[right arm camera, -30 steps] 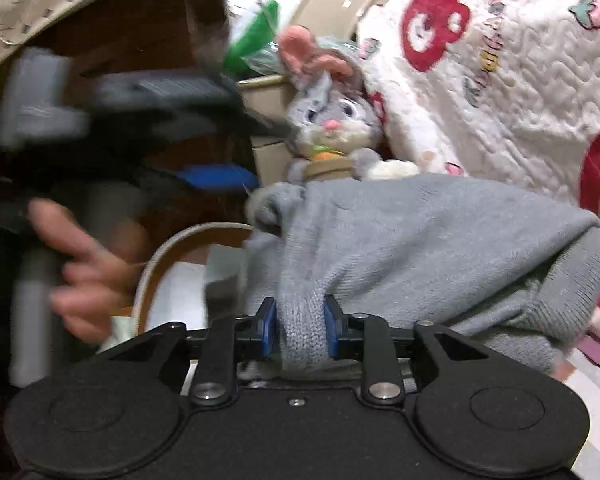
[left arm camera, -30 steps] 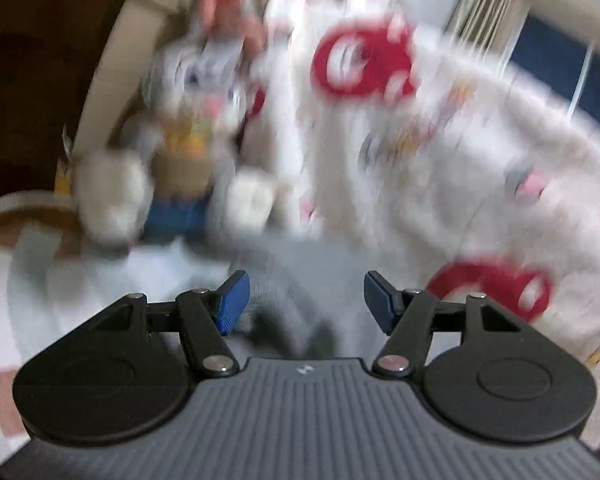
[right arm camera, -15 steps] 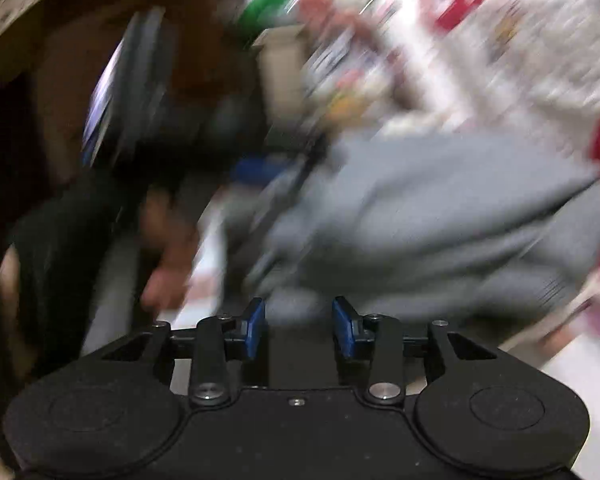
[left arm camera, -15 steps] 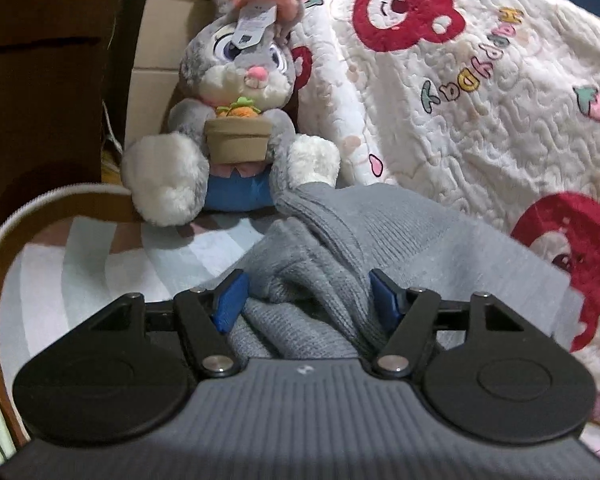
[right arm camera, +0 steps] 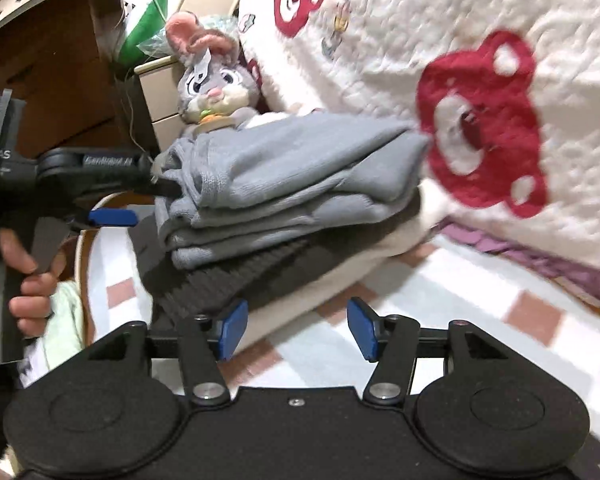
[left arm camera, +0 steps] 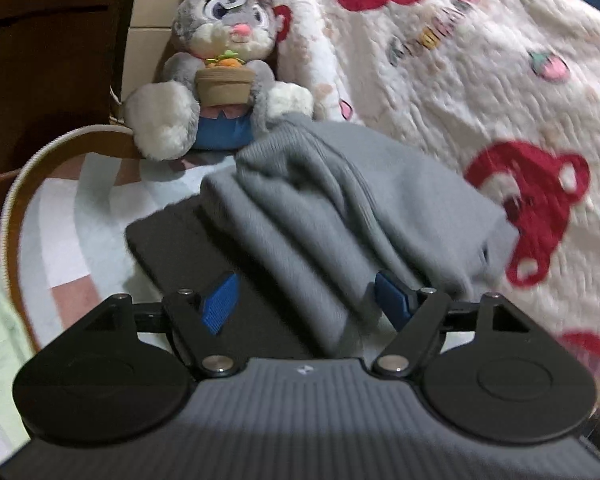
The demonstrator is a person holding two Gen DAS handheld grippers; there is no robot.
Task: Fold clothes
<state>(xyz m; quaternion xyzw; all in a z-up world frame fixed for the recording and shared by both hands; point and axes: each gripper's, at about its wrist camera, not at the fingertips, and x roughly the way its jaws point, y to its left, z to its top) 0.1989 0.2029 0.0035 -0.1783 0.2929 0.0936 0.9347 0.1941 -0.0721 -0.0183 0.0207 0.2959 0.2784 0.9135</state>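
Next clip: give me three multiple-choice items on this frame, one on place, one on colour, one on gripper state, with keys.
1. The grey sweater lies on:
A. a dark folded garment
B. the plush rabbit
C. bare floor

2. The bears on the white quilt are:
A. blue
B. red
C. green

3. The right gripper is:
A. shut on the sweater
B. shut on the quilt
C. open, holding nothing

Key: 1 A, the dark knit shows beneath the grey folds; 2 B, red bear shapes are clear; 3 C, its pads stand apart with only bedding behind.

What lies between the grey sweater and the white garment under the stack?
A dark ribbed garment, sandwiched between the grey sweater and the white garment, per the right wrist view.
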